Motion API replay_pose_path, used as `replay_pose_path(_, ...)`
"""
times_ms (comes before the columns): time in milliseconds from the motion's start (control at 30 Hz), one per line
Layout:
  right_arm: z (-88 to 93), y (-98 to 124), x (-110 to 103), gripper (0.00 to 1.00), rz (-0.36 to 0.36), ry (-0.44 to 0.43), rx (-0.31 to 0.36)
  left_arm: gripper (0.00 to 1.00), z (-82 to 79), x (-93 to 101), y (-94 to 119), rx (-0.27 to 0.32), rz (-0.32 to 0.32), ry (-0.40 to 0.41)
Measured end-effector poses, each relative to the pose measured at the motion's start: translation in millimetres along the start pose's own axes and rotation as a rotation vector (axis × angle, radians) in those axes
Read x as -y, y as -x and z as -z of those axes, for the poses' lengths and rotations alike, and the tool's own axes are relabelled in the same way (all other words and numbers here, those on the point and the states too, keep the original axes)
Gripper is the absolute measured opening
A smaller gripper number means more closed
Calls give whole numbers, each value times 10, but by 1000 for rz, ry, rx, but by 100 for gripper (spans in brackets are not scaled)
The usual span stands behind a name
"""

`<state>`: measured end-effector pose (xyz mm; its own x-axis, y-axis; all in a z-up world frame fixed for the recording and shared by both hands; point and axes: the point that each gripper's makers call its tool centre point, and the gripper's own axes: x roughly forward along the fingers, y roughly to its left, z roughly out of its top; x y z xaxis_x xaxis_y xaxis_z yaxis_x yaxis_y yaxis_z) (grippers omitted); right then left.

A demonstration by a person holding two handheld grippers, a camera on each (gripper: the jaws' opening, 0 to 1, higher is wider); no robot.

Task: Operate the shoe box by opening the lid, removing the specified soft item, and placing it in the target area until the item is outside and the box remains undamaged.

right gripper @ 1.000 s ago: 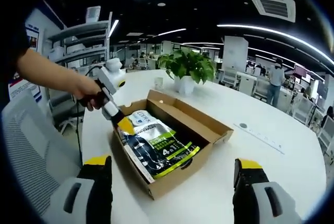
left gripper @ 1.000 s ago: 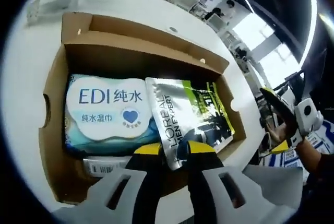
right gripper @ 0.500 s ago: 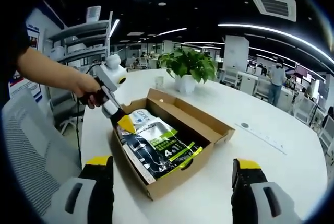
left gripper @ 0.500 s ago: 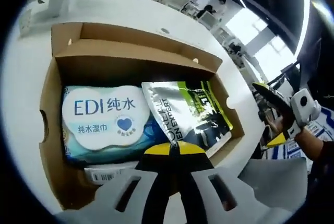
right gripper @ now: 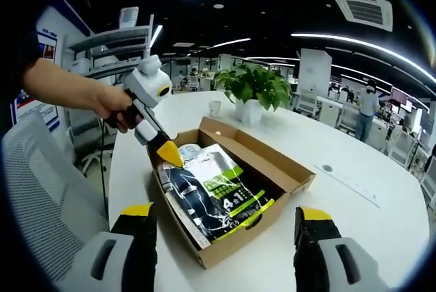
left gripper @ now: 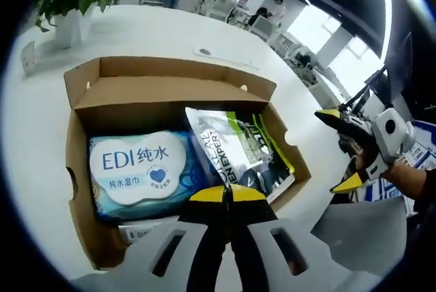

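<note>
The open cardboard shoe box (left gripper: 170, 91) lies on the white round table, lid folded back. Inside, a blue-and-white wet-wipes pack (left gripper: 136, 169) sits beside a silver, black and green L'Oréal pouch (left gripper: 235, 146). My left gripper (left gripper: 228, 193) is shut on the pouch's near edge. From the right gripper view, the left gripper (right gripper: 167, 152) holds the pouch (right gripper: 218, 193) at its corner, that end raised off the box (right gripper: 238, 244). My right gripper (right gripper: 225, 220) stands open before the box, holding nothing. It also hangs to the right (left gripper: 347, 152) in the left gripper view.
A potted plant (right gripper: 255, 88) and a small cup stand on the table (right gripper: 354, 237) behind the box. A grey mesh chair (right gripper: 41, 190) sits at the table's near left. A person's hand (right gripper: 102, 101) carries the left gripper. Desks and shelves fill the office behind.
My left gripper's jaws have shut on the pouch's edge and lifted slightly, raising that end of the pouch. The right gripper stayed open in front of the box.
</note>
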<state>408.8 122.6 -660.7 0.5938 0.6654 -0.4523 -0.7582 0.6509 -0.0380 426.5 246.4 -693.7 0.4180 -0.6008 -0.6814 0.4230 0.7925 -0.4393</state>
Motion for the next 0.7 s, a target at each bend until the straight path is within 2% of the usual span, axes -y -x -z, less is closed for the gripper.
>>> replay_pose_path(33, -4, -6, -9, 81, -1, 3, 1, 0, -25, -40, -6, 5, -4, 2)
replay_pose_path(300, -3, -54, -22, 73, 10, 11, -1, 0, -137, 23, 64, 26, 13, 44)
replay_pose_path(700, -6, -208, -109, 64, 12, 21, -11, 0, -277, 228, 144, 49, 28, 50)
